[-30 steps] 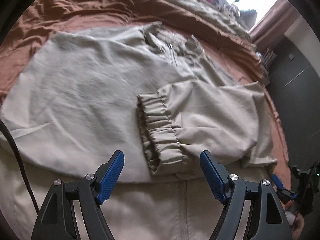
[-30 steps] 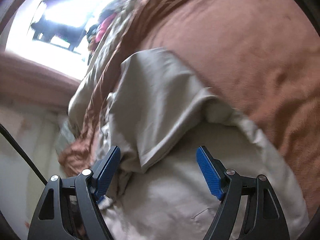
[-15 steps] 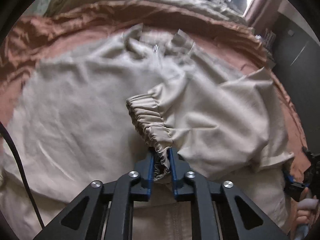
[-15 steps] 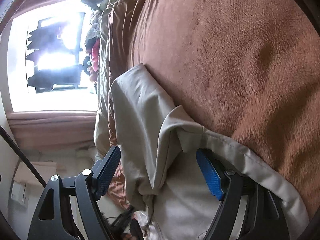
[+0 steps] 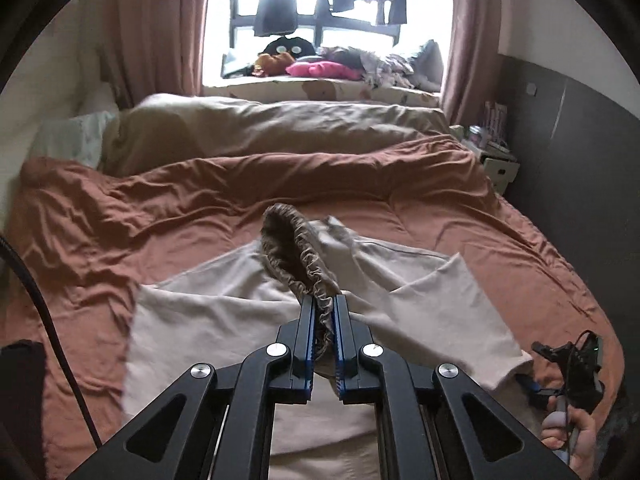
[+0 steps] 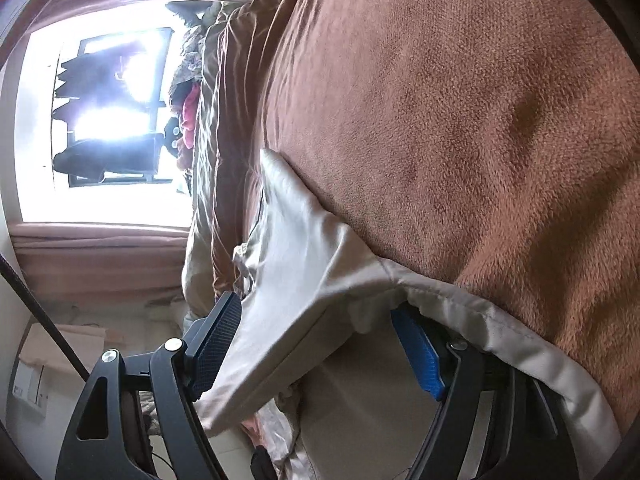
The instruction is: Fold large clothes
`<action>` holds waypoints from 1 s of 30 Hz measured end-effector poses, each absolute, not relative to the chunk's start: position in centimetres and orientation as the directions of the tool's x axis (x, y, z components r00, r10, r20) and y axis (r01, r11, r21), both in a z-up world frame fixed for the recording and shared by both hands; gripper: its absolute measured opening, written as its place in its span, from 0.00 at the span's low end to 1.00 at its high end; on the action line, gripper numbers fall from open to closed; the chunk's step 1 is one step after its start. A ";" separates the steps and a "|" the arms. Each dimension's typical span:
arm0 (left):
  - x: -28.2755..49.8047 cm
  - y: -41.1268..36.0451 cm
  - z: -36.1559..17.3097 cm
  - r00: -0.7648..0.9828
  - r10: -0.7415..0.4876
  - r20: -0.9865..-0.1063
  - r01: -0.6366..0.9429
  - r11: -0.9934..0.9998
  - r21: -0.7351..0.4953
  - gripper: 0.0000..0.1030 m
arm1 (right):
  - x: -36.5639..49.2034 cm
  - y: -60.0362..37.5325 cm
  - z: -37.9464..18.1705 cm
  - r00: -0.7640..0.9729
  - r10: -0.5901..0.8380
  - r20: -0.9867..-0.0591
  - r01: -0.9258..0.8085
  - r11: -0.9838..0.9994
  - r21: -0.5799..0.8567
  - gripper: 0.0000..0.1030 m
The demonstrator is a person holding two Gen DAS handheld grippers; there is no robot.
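A large beige jacket (image 5: 208,320) lies spread on a brown bedspread (image 5: 120,216). My left gripper (image 5: 323,320) is shut on the jacket's elastic cuff (image 5: 300,256) and holds it lifted above the garment. In the right wrist view my right gripper (image 6: 320,344) is open, its blue pads (image 6: 418,356) on either side of a fold of the beige jacket (image 6: 304,264) at the bed's edge. The right gripper also shows at the lower right of the left wrist view (image 5: 568,368), held in a hand.
A beige duvet (image 5: 272,124) lies across the far side of the bed. Behind it is a window sill with soft toys and clothes (image 5: 320,68). A dark wall (image 5: 592,152) and a white bedside unit (image 5: 500,164) stand to the right. A black cable (image 5: 48,320) hangs at the left.
My left gripper closed on the elastic cuff and lifted it up off the jacket. My right gripper moved in around the fold of fabric at the bed's edge, still open.
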State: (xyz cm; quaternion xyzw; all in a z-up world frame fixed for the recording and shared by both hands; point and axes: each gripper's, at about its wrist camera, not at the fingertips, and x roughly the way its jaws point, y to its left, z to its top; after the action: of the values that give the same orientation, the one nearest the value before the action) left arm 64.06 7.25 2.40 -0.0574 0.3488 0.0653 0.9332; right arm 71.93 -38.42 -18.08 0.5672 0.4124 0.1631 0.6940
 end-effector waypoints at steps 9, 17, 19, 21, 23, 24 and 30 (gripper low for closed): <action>62.6 14.0 -7.1 0.640 0.082 -0.764 -0.292 0.945 -0.144 0.08 | 72.1 -38.7 -18.4 0.608 0.692 -0.389 0.244 0.304 0.921 0.72; 61.8 16.6 -16.0 0.543 0.039 -0.839 -0.368 0.909 -0.196 0.08 | 72.7 -37.7 -17.1 0.576 0.679 -0.455 0.262 0.374 0.890 0.72; 61.6 16.8 -17.0 0.528 0.036 -0.848 -0.380 0.903 -0.198 0.08 | 72.6 -37.3 -16.6 0.559 0.674 -0.483 0.274 0.400 0.875 0.72; 61.4 17.0 -17.4 0.524 0.038 -0.851 -0.385 0.902 -0.197 0.08 | 72.1 -37.1 -15.9 0.544 0.673 -0.501 0.286 0.413 0.865 0.72; 61.2 16.9 -17.4 0.525 0.032 -0.851 -0.383 0.902 -0.202 0.09 | 71.5 -36.9 -14.9 0.543 0.672 -0.504 0.269 0.429 0.862 0.72; 61.0 17.0 -17.4 0.523 0.028 -0.852 -0.381 0.902 -0.204 0.09 | 71.3 -36.9 -14.1 0.546 0.669 -0.504 0.249 0.445 0.860 0.72; 60.5 17.3 -17.8 0.521 0.009 -0.853 -0.377 0.900 -0.220 0.11 | 71.0 -35.0 -10.2 0.569 0.683 -0.458 0.080 0.508 0.858 0.63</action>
State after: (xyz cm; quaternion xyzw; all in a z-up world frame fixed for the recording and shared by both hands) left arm 60.51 17.33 -17.81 -0.1930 0.4758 0.1135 0.8506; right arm 71.04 -35.01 -10.20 0.4545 0.4198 0.1984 0.7601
